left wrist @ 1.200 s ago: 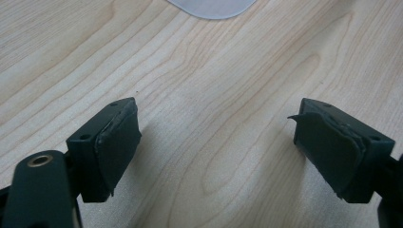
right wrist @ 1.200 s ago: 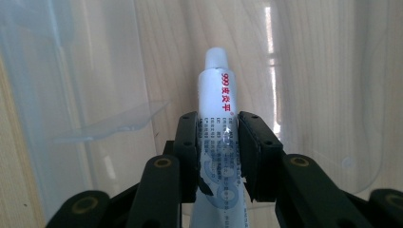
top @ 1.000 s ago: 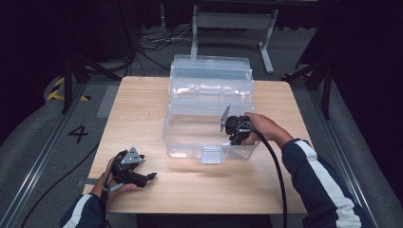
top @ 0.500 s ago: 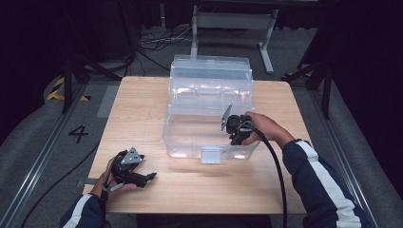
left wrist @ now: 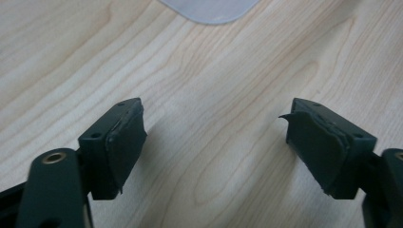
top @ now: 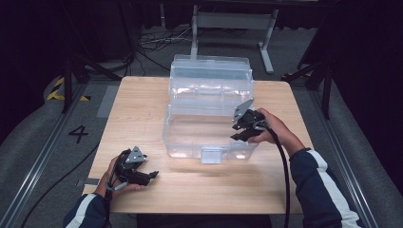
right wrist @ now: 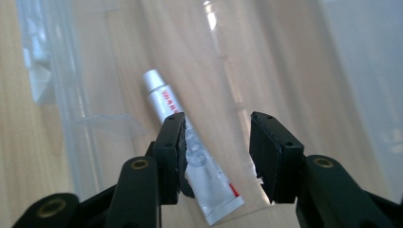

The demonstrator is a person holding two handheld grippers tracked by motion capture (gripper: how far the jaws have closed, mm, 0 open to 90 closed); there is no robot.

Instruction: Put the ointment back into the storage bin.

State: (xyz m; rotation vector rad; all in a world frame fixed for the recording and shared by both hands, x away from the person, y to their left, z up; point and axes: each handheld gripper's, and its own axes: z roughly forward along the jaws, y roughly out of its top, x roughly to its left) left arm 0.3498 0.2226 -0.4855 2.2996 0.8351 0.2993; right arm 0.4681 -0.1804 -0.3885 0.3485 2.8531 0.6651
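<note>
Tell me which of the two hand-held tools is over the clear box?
The right tool, at the clear box's right end, above a white tube lying inside. The left tool stays over bare table, well short of the box.

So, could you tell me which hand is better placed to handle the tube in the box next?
Right. The right gripper is over the box with the tube beside its open jaws; the left gripper rests apart.

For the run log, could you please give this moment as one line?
right gripper: jaws just opening, white tube released | clear plastic box: open | left gripper: open, over wooden table
</note>
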